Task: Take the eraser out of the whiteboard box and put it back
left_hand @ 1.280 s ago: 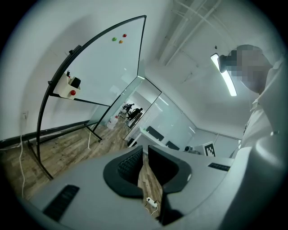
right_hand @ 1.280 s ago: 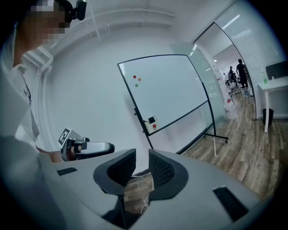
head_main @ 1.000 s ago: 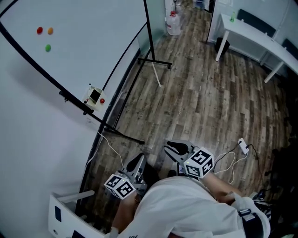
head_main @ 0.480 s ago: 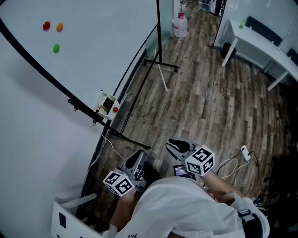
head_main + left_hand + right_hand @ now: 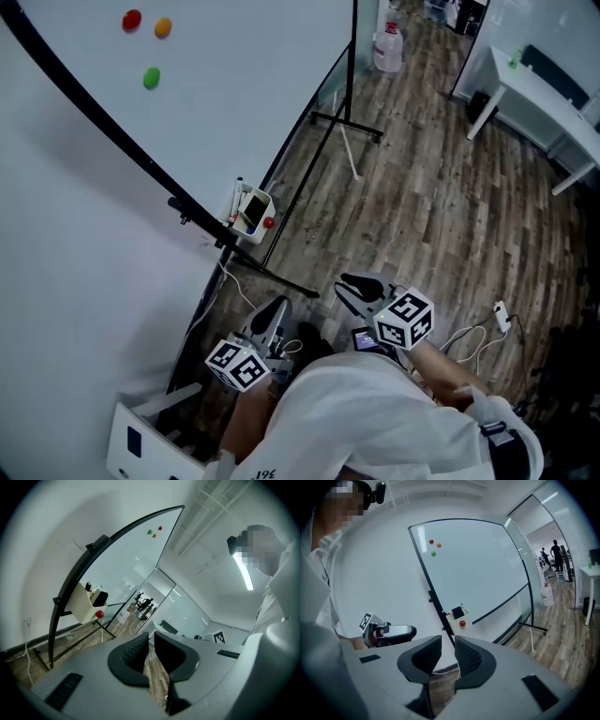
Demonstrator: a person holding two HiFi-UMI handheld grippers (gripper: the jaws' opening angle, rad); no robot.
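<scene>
While both tools sit near the person, left gripper [image 5: 275, 317] jaws together, empty, right gripper [image 5: 356, 291] jaws narrowly apart, empty, farther left the eraser [image 5: 457, 611] standing in the whiteboard box [image 5: 251, 212], hung on the whiteboard [image 5: 234, 84] lower rail.

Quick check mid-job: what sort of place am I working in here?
Most likely an office or meeting space. A large whiteboard on a floor stand carries coloured magnets and a small white box, and a white desk stands across the wood-plank floor.
</scene>
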